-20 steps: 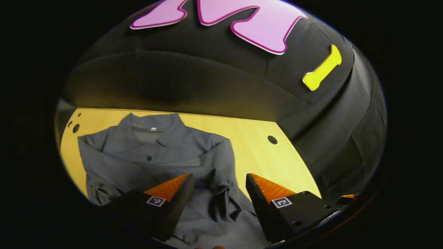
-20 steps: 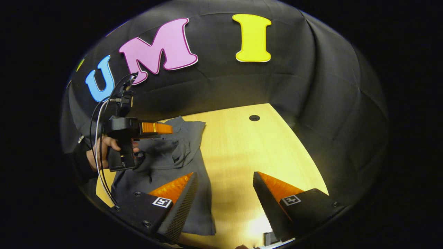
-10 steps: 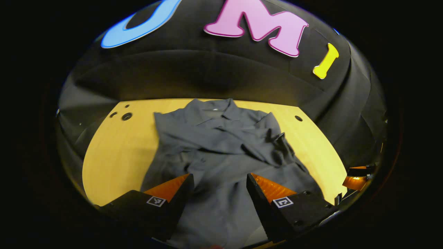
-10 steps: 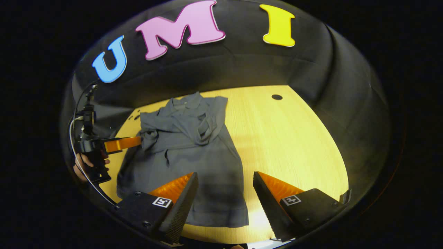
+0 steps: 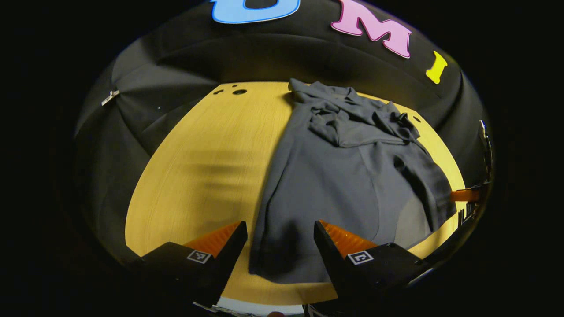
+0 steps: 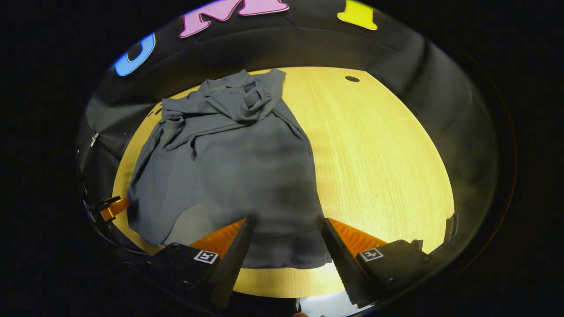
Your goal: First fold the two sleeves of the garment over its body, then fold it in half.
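Observation:
A dark grey collared shirt (image 5: 339, 176) (image 6: 229, 167) lies flat on the yellow wooden table (image 5: 202, 167) (image 6: 379, 154), collar at the far side, hem toward me. Both sleeves lie bunched across its chest (image 6: 233, 105). My left gripper (image 5: 280, 240) is open, hovering over the shirt's near left hem corner, with cloth seen between its fingers but not pinched. My right gripper (image 6: 285, 237) is open over the near right hem corner. The right gripper's tip (image 5: 465, 195) shows at the right edge of the left gripper view, and the left gripper's tip (image 6: 110, 209) at the left edge of the right gripper view.
The table has small round holes at its far left (image 5: 239, 92) and far right (image 6: 352, 79). Black cloth walls surround the table on three sides. Bare wood lies left of the shirt in the left gripper view and right of it in the right gripper view.
Both grippers have drawn back from the sleeves toward the near edge and now hover over the hem corners. The shirt lies as before, sleeves folded in.

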